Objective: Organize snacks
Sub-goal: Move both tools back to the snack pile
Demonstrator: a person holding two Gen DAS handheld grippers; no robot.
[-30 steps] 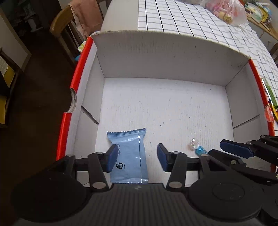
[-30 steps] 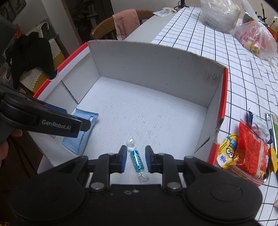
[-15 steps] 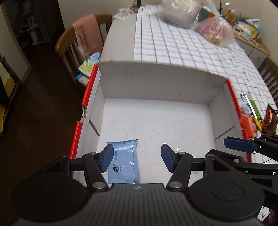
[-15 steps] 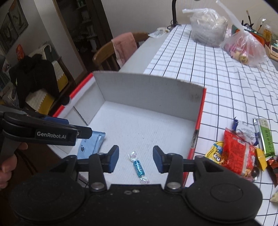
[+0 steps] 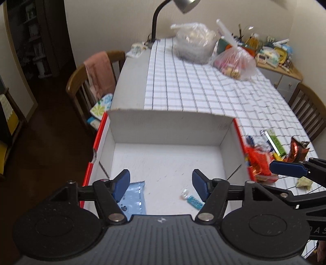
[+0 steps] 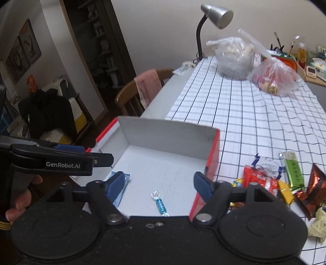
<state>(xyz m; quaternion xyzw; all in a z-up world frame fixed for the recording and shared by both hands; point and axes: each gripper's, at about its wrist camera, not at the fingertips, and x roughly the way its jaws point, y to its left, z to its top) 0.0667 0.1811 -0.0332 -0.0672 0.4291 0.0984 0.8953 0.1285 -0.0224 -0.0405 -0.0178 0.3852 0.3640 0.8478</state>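
Presently both tools are between picks. The left gripper [image 5: 161, 184] and right gripper [image 6: 159, 183] hang above the box [image 6: 169, 130], jaws spread wide, holding nothing. Inside the box lie a blue packet [image 5: 133, 196] near its left wall and a wrapped candy [image 6: 160, 203] toward the right. Remaining snacks [image 6: 275, 181] sit in a loose heap on the tablecloth [image 6: 254, 114], just right of the box. Judged next: the right gripper crosses to that heap and closes on one item.

Both wrist cameras look forward and down along their own fingers, from above the near edge of the box [image 5: 169, 128] toward the far lamp [image 6: 216, 14]. Both views share the box [image 6: 167, 132] and checked tablecloth [image 5: 203, 85].
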